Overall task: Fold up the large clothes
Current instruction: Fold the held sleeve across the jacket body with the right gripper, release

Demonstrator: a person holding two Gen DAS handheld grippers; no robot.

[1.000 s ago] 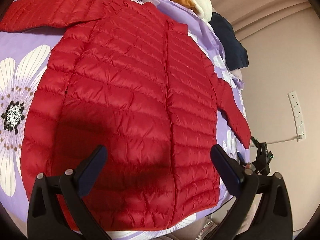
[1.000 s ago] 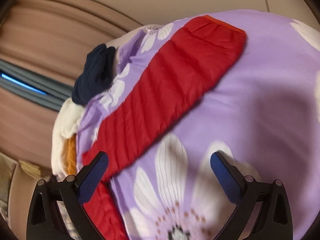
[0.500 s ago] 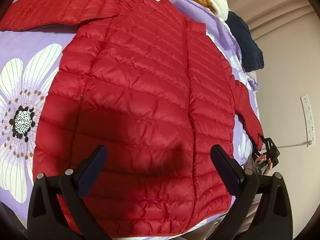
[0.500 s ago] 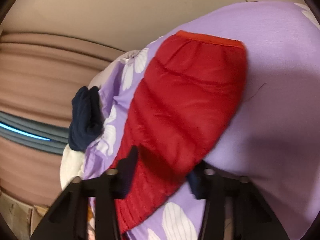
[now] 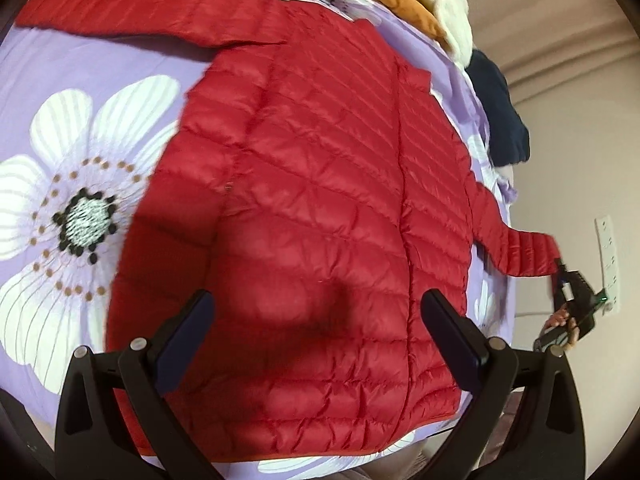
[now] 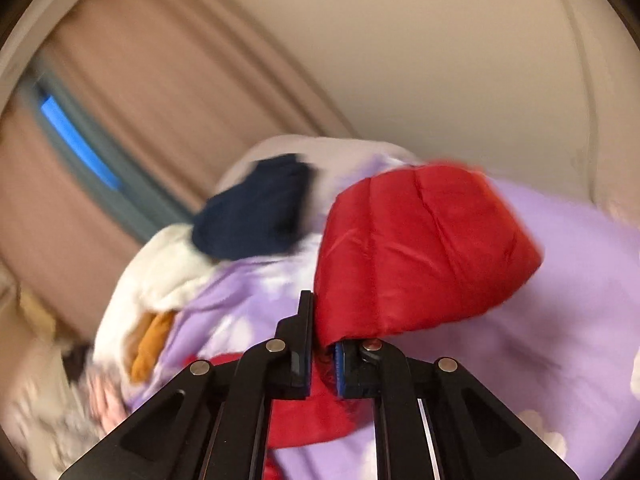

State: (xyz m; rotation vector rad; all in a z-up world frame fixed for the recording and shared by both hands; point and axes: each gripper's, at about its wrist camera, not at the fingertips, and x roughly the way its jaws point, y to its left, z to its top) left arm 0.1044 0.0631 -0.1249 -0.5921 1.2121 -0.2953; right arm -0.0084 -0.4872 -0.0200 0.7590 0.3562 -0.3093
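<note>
On the purple flowered bedspread (image 5: 120, 60) a red puffer jacket (image 5: 320, 200) lies flat, front up. Above its hem the left gripper (image 5: 316, 320) hangs, jaws spread and empty. The right gripper (image 6: 322, 356), jaws just closed, pinches what looks like the sleeve (image 6: 420, 248), lifting it.

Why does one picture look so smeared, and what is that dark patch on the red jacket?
Right wrist view: motion blur smears the curtains and navy garment; only the right gripper looks sharp. Left wrist view: sharper, fisheye-bent at the edges, and the dark patch on the red jacket is a shadow, seemingly cast by the left gripper.
</note>
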